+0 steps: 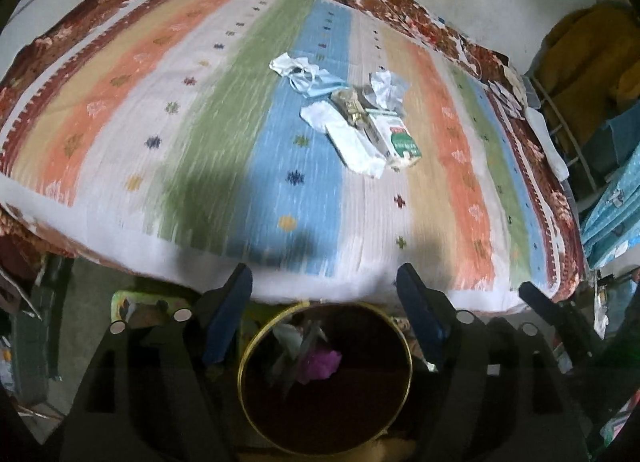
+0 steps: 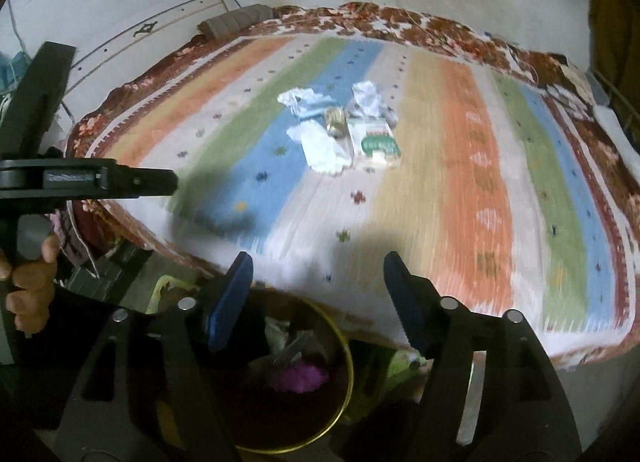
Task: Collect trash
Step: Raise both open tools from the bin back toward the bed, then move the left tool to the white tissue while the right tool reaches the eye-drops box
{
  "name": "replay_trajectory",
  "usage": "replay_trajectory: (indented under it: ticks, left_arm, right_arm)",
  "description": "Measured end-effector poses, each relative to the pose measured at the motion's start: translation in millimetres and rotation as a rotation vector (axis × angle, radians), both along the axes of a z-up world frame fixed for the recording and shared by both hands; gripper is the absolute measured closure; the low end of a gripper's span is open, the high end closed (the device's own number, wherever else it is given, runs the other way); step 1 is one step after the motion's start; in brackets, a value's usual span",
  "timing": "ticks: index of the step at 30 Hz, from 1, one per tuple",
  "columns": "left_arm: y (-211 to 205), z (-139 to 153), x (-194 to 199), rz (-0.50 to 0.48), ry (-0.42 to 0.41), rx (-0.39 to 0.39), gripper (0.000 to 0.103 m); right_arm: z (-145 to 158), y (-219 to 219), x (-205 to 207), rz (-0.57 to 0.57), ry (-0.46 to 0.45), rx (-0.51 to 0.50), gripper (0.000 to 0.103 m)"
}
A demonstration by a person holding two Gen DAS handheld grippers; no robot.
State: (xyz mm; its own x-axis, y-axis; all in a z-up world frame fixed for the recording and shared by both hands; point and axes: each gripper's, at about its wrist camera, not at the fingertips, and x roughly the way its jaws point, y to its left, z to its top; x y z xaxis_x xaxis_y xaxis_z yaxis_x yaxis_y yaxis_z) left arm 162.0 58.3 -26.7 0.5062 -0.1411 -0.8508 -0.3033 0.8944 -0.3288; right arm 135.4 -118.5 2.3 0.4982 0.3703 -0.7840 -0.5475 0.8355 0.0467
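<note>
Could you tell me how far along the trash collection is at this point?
Partly done. The bin already holds some scraps, including a purple piece. Nothing is in hand: the left gripper and right gripper are both open and empty above the bin. Still left on the bed: a pile with a face mask, crumpled tissues and a small carton.

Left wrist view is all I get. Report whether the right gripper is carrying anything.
Observer: No. The right gripper is open, with nothing between its blue-padded fingers.
Operator: Give its position.
Observer: The round gold-rimmed bin shows low between its fingers, and it points over the near edge of the striped bedspread.
Operator: Describe my left gripper from outside.
Observer: The left gripper juts in level from the left of the right wrist view, with a bare hand around its handle.
</note>
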Motion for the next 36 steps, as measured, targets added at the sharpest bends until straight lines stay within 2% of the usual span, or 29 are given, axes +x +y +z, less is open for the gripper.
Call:
replay_trajectory:
  ticks: [5, 9, 11, 16, 20, 24, 29, 36]
  left_arm:
    - [8.6, 7.1, 26.6, 0.016, -0.031, 0.046, 0.019]
    - [17.9, 4.0, 48.3, 0.052, -0.017, 0.09, 0.016]
    - [24.4, -1.2, 60.4, 0.056, -0.002, 0.087, 0.013]
    - [37.6, -11.4, 84.6, 0.067, 0.007, 0.068, 0.006]
    - [41.4, -23.7, 105.4, 0.05, 0.024, 0.096, 0.006]
    - [50.5, -39.8, 124.8, 0.048, 0.047, 0.072, 0.006]
    - [58.5, -56.7, 145.4, 0.02, 0.052, 0.086, 0.006]
    - [60.4, -77.5, 168.5, -0.037, 0.064, 0.046, 0.006]
  right_arm:
    - [5.3, 7.7, 29.4, 0.014, -0.024, -0.016, 0.032]
    - [2.1, 11.3, 56.0, 0.006, -0.006, -0.005, 0.024]
    - [-1.1, 13.6, 70.3, 0.003, 0.004, 0.005, 0.017]
    - [-12.1, 19.7, 95.4, -0.007, 0.023, 0.014, 0.01]
    - [-22.7, 26.1, 115.1, -0.009, 0.029, 0.014, 0.009]
    - [-35.9, 32.0, 136.0, -0.014, 0.034, 0.014, 0.009]
    - [-55.2, 40.1, 159.4, -0.011, 0.057, 0.006, 0.009]
    - [-79.6, 48.4, 192.9, -0.02, 0.074, -0.038, 0.01]
